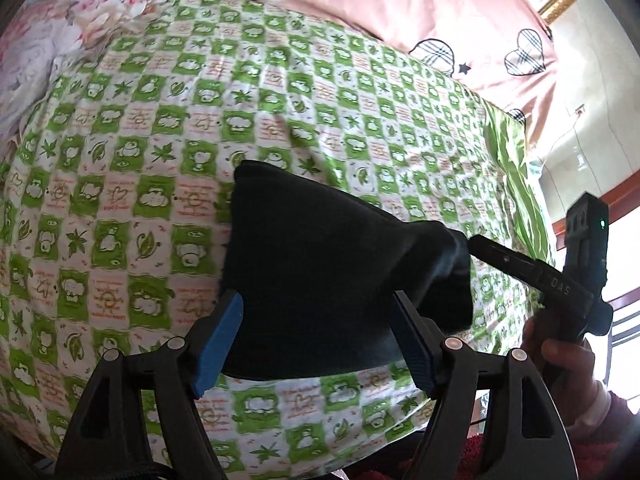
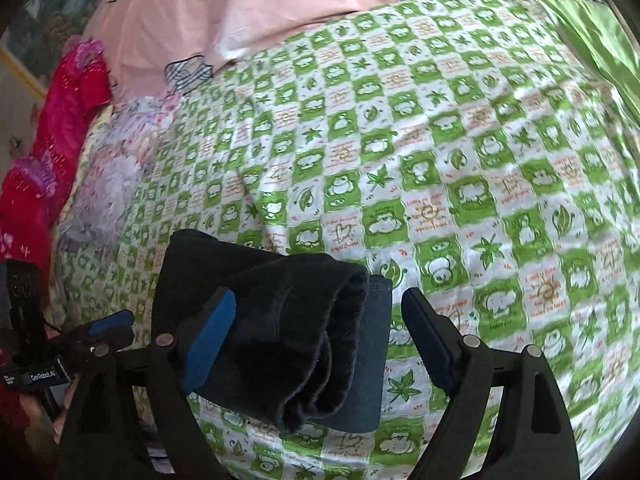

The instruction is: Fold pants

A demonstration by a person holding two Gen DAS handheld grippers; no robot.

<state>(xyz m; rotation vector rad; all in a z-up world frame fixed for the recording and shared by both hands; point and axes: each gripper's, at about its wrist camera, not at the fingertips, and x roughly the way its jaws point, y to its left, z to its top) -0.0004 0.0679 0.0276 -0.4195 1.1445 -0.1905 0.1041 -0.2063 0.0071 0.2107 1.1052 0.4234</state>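
The dark pants (image 1: 320, 264) lie folded into a small thick bundle on the green checkered bedsheet (image 1: 160, 120). My left gripper (image 1: 320, 340) is open, its blue-padded fingers (image 1: 220, 340) either side of the bundle's near edge. In the right wrist view the pants (image 2: 280, 328) show stacked folds with a flat dark layer beneath. My right gripper (image 2: 316, 340) is open, the bundle lying between its fingers. The right gripper also shows in the left wrist view (image 1: 540, 276) at the bundle's right side. The left gripper shows in the right wrist view (image 2: 108, 328) at the far left.
A pink quilt (image 1: 400, 8) with plaid hearts lies along the bed's far side. A floral pillow (image 2: 108, 184) and red bedding (image 2: 60, 128) sit at the left. The sheet (image 2: 480, 160) spreads to the right. A wall and window frame (image 1: 592, 160) stand beyond the bed's right edge.
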